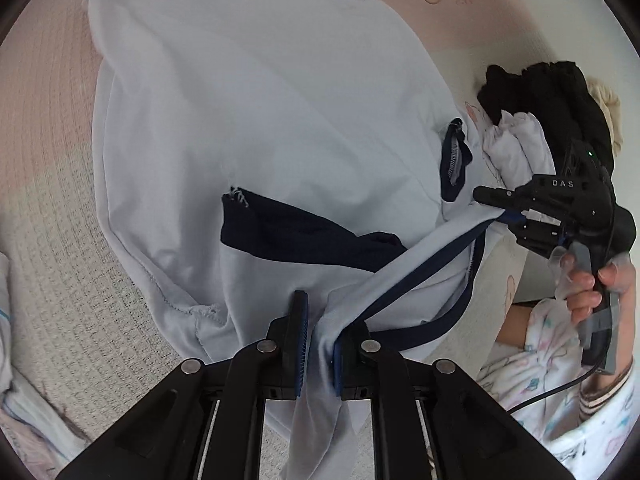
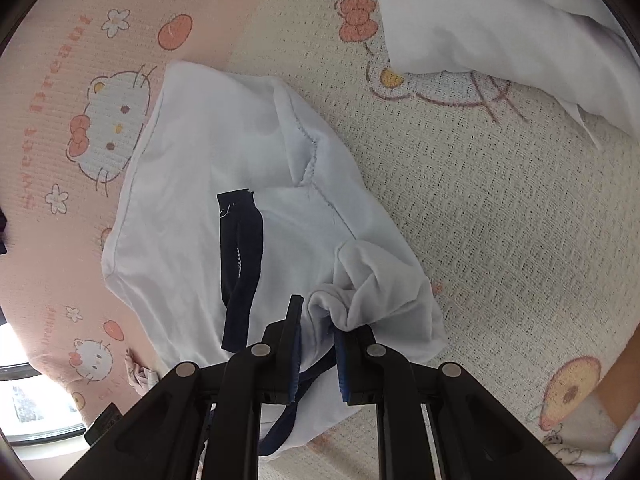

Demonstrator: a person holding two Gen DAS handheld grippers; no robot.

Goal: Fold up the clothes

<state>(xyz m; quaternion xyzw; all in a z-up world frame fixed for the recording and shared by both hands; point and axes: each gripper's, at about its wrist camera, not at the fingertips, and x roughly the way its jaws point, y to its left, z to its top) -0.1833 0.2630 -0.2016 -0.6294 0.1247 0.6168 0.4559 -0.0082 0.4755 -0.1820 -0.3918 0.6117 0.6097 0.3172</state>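
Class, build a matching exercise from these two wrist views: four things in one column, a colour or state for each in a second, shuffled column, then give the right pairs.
Things
1. white T-shirt
2. neckline trim
3. pile of clothes
4. blanket

Colour or state
A. cream and pink, printed with cartoon cats
B. dark navy
C. pinched in both grippers
D. black and white, bunched beside the right gripper

Pairs: 1-C, 2-B, 3-D, 4-A

My two views are soft, evenly daylit and fairly sharp; brightest glare comes from a window (image 2: 38, 404) low on the left, and fisheye bending darkens and curves every edge
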